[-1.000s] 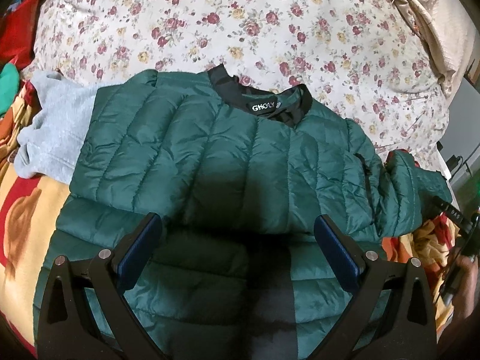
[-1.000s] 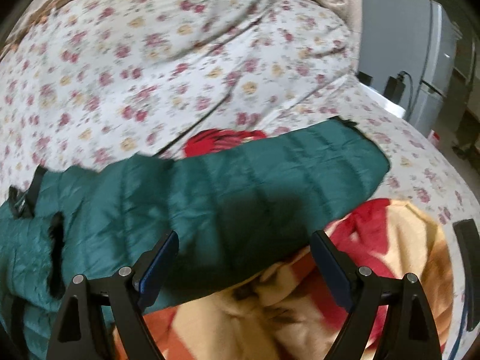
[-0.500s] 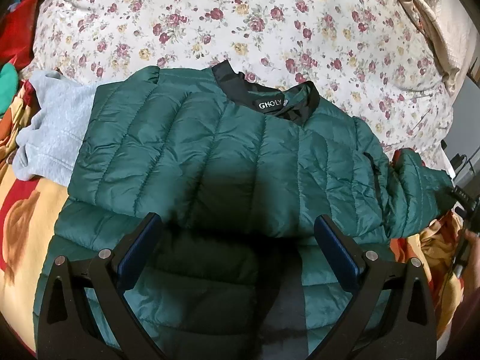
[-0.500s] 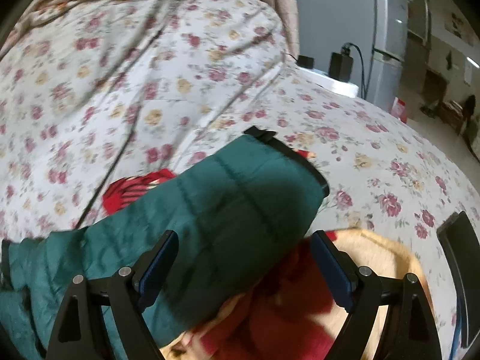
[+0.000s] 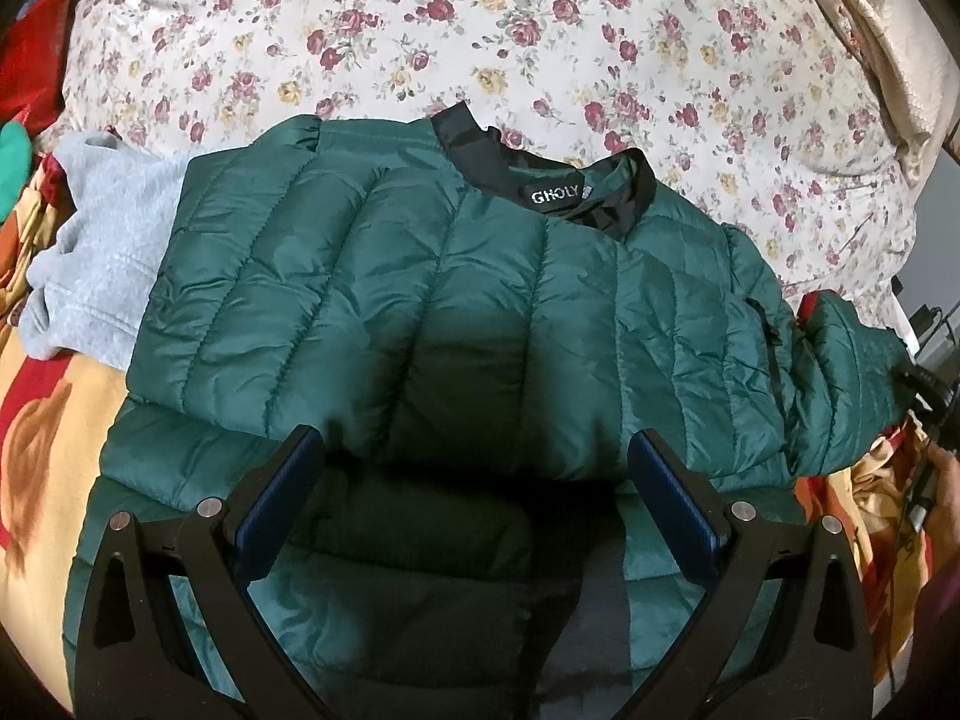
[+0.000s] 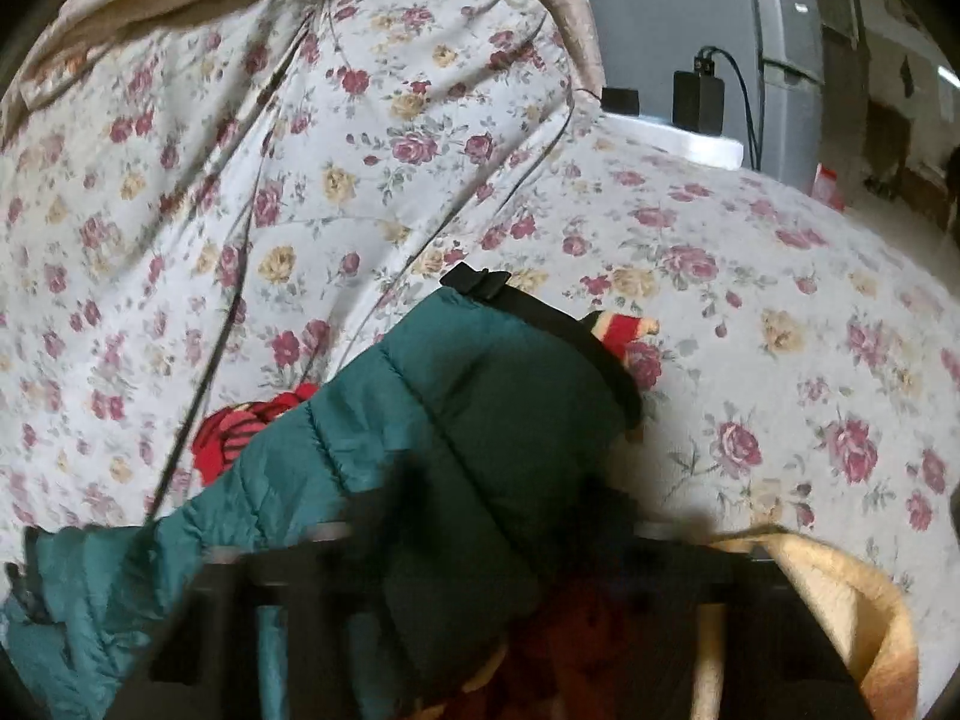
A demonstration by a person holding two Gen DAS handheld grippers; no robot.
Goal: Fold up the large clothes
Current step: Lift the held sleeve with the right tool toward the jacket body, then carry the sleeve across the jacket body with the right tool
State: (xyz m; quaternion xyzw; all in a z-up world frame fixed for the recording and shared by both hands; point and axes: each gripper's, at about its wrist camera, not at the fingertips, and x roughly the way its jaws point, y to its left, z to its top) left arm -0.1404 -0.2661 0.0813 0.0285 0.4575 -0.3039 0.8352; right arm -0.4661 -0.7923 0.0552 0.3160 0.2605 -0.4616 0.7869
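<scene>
A dark green quilted jacket (image 5: 450,300) with a black collar lies spread on the bed, its top part folded over the lower part. My left gripper (image 5: 477,444) hovers open just above its lower half, with nothing between the fingers. The jacket's right sleeve (image 6: 468,420), ending in a black cuff (image 6: 606,366), runs between the blurred fingers of my right gripper (image 6: 492,540). Its jaws are closing, and they look pressed against the sleeve. In the left wrist view that gripper (image 5: 924,390) shows at the sleeve's end, far right.
A floral quilt (image 5: 480,30) covers the bed behind the jacket. A grey sweater (image 5: 90,240) lies at the jacket's left, partly under it. A yellow and red blanket (image 6: 840,600) lies below. Chargers (image 6: 699,96) stand on a white ledge beyond the bed's edge.
My right gripper moved along the sleeve to its cuff end and its jaws came together on the sleeve. The left gripper stayed still and open.
</scene>
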